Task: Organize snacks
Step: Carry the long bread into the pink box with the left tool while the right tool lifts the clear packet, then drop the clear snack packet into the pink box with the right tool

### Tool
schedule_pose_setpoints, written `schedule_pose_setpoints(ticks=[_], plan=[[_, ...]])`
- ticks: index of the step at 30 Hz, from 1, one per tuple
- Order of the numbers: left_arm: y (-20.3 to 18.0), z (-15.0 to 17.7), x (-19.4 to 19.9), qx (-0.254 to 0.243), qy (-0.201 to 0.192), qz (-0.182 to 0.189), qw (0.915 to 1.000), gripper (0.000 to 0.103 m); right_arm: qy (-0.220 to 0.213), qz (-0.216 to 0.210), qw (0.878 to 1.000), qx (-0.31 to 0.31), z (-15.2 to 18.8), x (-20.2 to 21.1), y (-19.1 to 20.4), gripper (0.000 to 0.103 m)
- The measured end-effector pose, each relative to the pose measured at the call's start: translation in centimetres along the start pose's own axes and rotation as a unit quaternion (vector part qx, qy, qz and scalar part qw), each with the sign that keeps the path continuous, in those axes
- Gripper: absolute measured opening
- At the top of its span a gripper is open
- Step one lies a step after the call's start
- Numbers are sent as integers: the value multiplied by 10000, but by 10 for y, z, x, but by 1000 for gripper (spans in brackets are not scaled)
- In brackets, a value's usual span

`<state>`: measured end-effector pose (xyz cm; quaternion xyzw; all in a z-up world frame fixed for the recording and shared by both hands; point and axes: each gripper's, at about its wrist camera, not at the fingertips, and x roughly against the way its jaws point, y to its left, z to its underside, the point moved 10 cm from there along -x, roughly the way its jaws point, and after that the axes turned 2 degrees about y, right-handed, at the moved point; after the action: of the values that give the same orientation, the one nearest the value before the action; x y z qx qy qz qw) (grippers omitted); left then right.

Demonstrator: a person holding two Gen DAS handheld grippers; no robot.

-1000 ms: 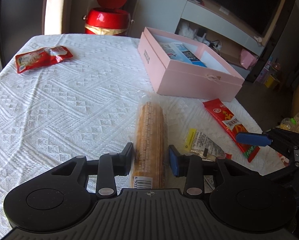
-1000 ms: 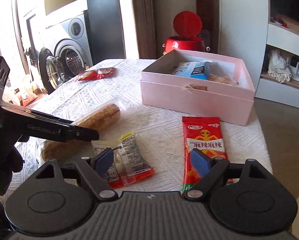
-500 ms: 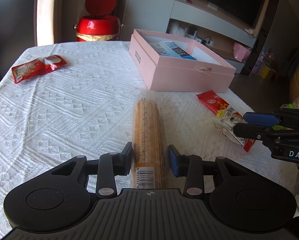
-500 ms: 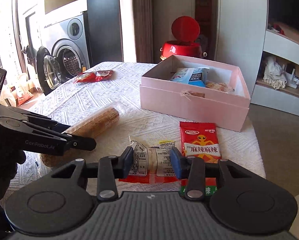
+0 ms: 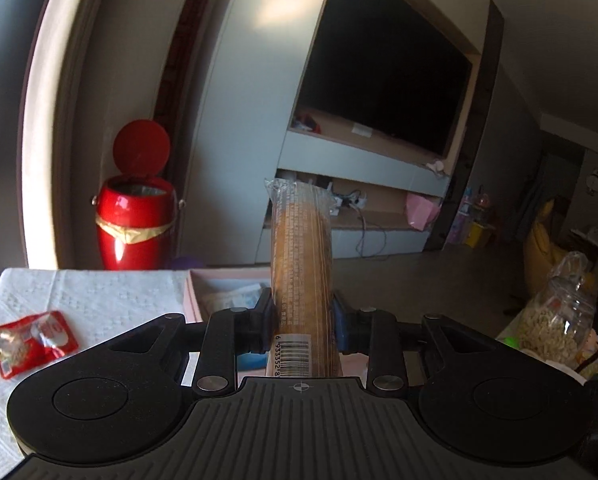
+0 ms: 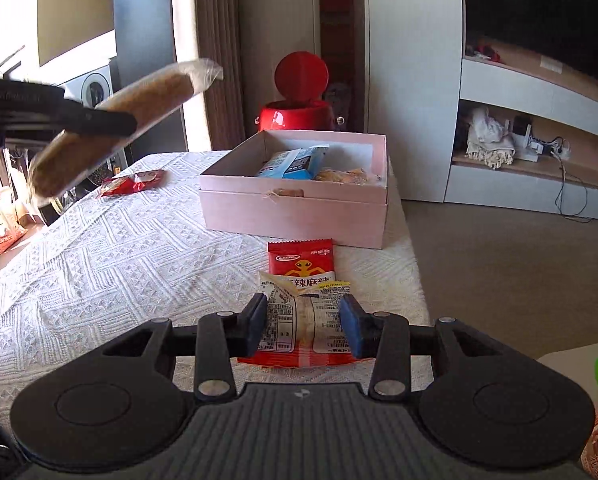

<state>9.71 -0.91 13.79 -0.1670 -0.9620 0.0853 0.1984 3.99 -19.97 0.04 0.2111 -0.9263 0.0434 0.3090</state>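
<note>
Lifted off the worktop (image 6: 99,272) since a second ago, the long biscuit pack (image 5: 301,268) now hangs in the air, clamped in the left hand-held gripper (image 5: 301,322), whose jaws are closing tighter on its barcode end. In the right wrist view that pack (image 6: 111,120) sits tilted above the white cloth, well clear of it. The right hand-held gripper (image 6: 303,328), wide apart a second ago, now has its blue pads pressed on a white-labelled snack packet (image 6: 303,320), which seems raised just off the cloth, though the view does not settle that. Beyond it a red snack packet (image 6: 301,258) lies before the open pink box (image 6: 295,216), holding a blue pack (image 6: 295,162). Another small red packet (image 5: 31,338) lies far left.
</note>
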Motion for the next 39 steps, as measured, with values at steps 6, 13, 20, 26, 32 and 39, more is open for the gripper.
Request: schedule_pose_setpoints(ticks=[6, 13, 20, 26, 32, 39], plan=[[-18, -66, -82, 521, -43, 409, 9978, 35, -224, -53, 9997, 59, -14, -1, 2, 40], [30, 7, -161, 819, 562, -418, 9942, 36, -101, 90, 9999, -84, -10, -12, -13, 40], [70, 76, -116, 1273, 1208, -551, 9829, 36, 9, 314, 9995, 20, -14, -23, -19, 40], [91, 119, -68, 1756, 1384, -351, 9741, 36, -350, 460, 9979, 303, -72, -31, -11, 40], [108, 127, -43, 1802, 1166, -446, 9757, 36, -678, 694, 9941, 488, -146, -62, -5, 40], [134, 146, -35, 1688, 1304, -923, 9726, 36, -390, 647, 9959, 504, -170, -108, 7, 57]])
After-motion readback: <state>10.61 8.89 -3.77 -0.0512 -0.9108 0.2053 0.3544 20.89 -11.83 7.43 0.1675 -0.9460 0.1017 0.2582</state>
